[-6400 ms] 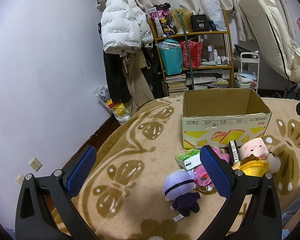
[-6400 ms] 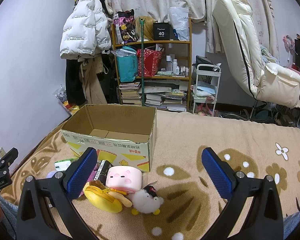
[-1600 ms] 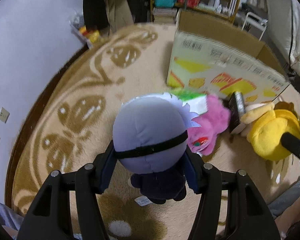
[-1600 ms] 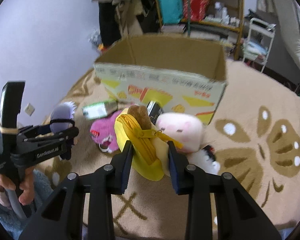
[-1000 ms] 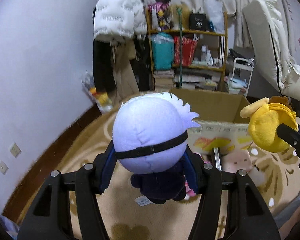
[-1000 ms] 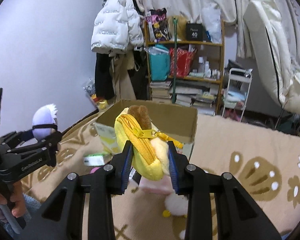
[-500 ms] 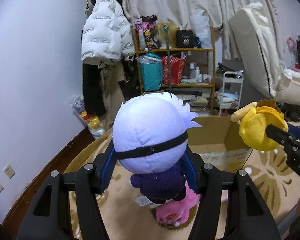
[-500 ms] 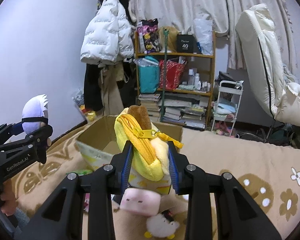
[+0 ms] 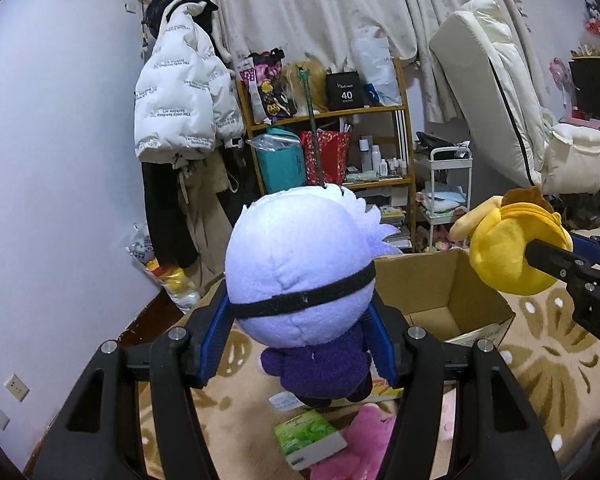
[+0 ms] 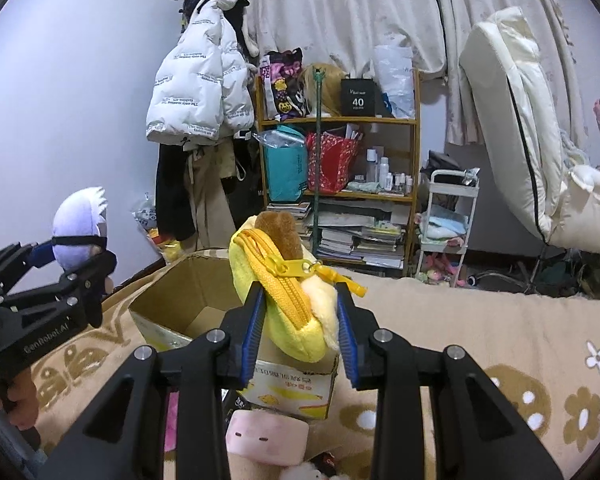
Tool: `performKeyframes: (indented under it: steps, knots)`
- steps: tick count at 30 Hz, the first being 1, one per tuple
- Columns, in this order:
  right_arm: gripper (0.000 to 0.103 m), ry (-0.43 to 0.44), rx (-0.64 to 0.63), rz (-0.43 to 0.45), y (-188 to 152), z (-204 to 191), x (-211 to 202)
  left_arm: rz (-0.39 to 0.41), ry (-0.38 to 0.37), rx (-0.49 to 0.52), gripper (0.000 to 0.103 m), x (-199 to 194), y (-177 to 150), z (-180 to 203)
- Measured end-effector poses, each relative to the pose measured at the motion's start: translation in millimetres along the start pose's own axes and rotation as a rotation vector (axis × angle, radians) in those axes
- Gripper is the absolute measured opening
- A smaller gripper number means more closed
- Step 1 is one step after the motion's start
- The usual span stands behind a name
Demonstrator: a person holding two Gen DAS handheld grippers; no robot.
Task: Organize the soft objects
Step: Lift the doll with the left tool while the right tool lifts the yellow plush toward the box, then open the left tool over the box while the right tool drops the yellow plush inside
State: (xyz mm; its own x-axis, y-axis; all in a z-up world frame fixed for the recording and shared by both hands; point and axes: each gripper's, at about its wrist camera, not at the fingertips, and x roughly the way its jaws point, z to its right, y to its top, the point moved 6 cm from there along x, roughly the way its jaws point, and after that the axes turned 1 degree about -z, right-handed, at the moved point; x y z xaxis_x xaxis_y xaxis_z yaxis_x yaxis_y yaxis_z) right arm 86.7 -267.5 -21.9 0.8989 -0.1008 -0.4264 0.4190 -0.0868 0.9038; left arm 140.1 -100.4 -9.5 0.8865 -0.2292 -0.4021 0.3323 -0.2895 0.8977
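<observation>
My left gripper (image 9: 300, 336) is shut on a plush doll (image 9: 300, 268) with a pale lilac head, a black band and a purple body, held in the air. My right gripper (image 10: 302, 332) is shut on a yellow zippered plush pouch (image 10: 288, 300) with a brown tuft. Each gripper also shows in the other view: the pouch (image 9: 508, 252) at the right, the doll (image 10: 80, 228) at the left. The open cardboard box (image 9: 440, 296) sits on the bed just beyond and below both; its inside (image 10: 196, 312) shows only bare cardboard.
On the beige patterned blanket (image 10: 480, 340) lie a pink plush (image 9: 360, 448), a green packet (image 9: 308, 436) and a pink square plush (image 10: 266, 436). Beyond the bed stand a cluttered shelf (image 10: 340, 160), a white cart (image 10: 448, 220), a hanging white jacket (image 9: 180, 100) and an upright mattress (image 9: 496, 92).
Both grippers have travelled toward the box with their toys still held. The box now lies closer under them and its inside is more in view.
</observation>
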Motion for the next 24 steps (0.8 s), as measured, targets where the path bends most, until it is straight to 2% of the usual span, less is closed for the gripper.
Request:
performKeyframes:
  steps: [6, 11, 15, 24]
  knots:
    - [0.036, -0.002, 0.006, -0.026, -2.8, 2.8, 21.3, -0.032, -0.04, -0.013, 0.06, 23.8, -6.1, 3.9]
    - [0.036, 0.004, 0.016, -0.055, -6.5, 6.4, 39.0, -0.069, -0.041, -0.039, 0.06, 44.0, -13.4, 1.4]
    - [0.037, 0.024, 0.033, -0.046, -5.3, 8.1, 45.8, -0.103, -0.052, -0.059, 0.06, 58.7, -18.0, 0.0]
    - [0.039, 0.06, 0.027, -0.088, -17.8, 7.1, 62.1, -0.156, -0.061, -0.092, 0.062, 75.6, -32.2, -3.1]
